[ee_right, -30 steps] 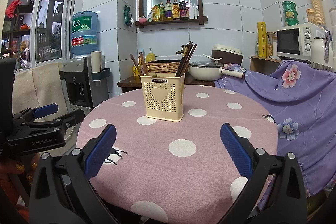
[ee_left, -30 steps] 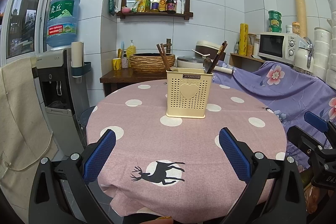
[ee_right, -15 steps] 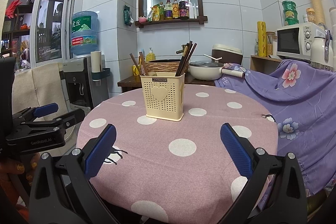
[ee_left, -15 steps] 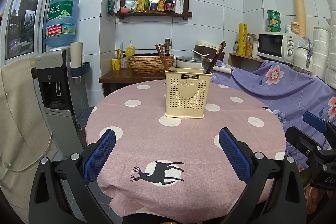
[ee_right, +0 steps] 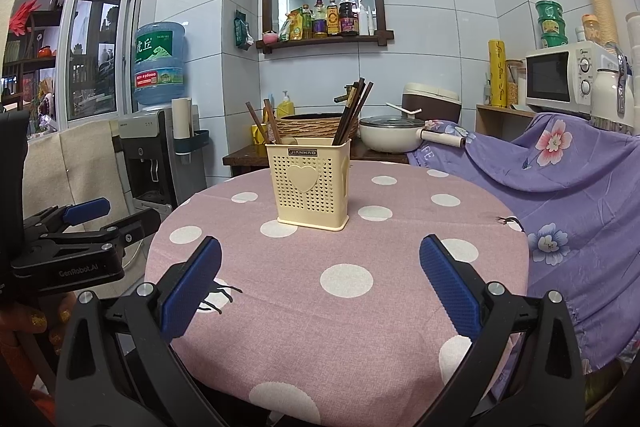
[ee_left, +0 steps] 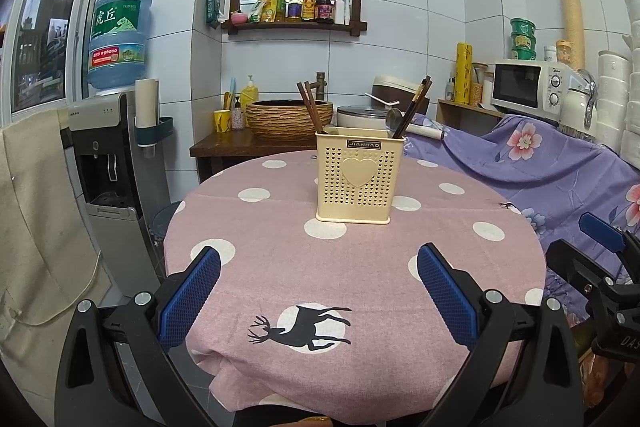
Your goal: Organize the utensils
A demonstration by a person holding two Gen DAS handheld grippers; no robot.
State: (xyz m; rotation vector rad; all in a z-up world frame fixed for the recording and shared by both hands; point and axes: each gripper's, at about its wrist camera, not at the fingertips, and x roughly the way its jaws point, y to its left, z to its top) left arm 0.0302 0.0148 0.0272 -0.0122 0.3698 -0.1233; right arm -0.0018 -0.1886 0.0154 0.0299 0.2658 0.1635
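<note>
A cream perforated utensil holder (ee_left: 354, 179) (ee_right: 309, 185) with a heart on its front stands upright near the middle of the round table (ee_left: 280, 267) (ee_right: 360, 267), which wears a pink polka-dot cloth. Dark chopsticks (ee_left: 412, 107) (ee_right: 352, 111) and a metal spoon (ee_left: 393, 119) stick out of it. My left gripper (ee_left: 318, 267) hangs open over the table's near edge, well short of the holder, nothing between its blue pads. My right gripper (ee_right: 320, 259) is open too, also empty, at the near right edge. Each gripper shows at the side of the other's view.
A water dispenser (ee_left: 108, 131) stands left of the table. Behind it a wooden counter carries a woven basket (ee_left: 288, 119), a pot (ee_right: 390, 137) and a rice cooker. A purple floral cloth (ee_left: 540, 163) covers the right side, with a microwave (ee_left: 532, 87) above.
The left wrist view has drifted slightly, the holder sliding a little left and up in it. The right gripper holds nearly still. Both stay open and empty.
</note>
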